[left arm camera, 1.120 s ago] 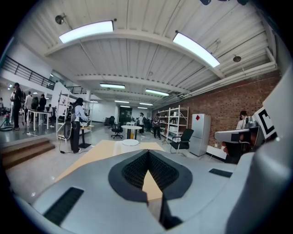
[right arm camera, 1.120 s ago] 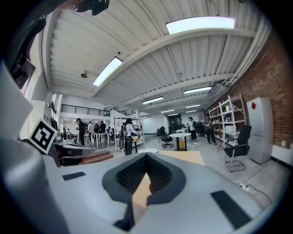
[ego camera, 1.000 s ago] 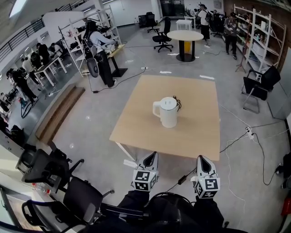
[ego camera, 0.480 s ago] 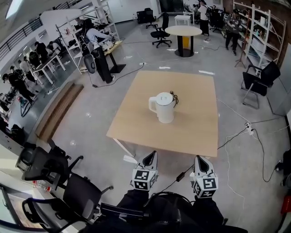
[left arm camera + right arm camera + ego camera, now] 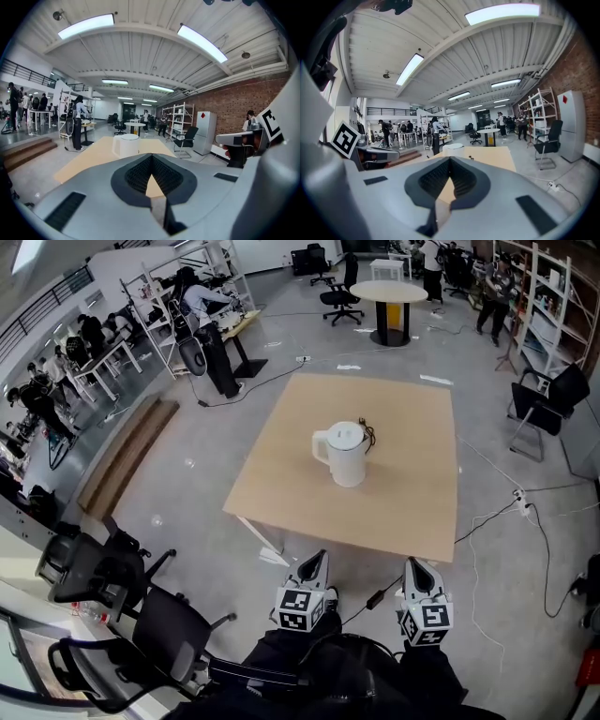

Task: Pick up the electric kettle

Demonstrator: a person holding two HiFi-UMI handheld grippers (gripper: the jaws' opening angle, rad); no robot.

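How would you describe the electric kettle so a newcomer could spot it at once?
Find the square light-wood table standing on the open grey floor. Near its centre stands the white electric kettle, lid on, handle toward the head view's left. Apart from a thin black cord just behind it, it is the only thing on the tabletop.

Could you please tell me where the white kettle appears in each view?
Head view: kettle near centre.
Left gripper view: kettle left of centre, below the middle.
Right gripper view: kettle top only, near centre.
Shared landmark: round table beyond it.
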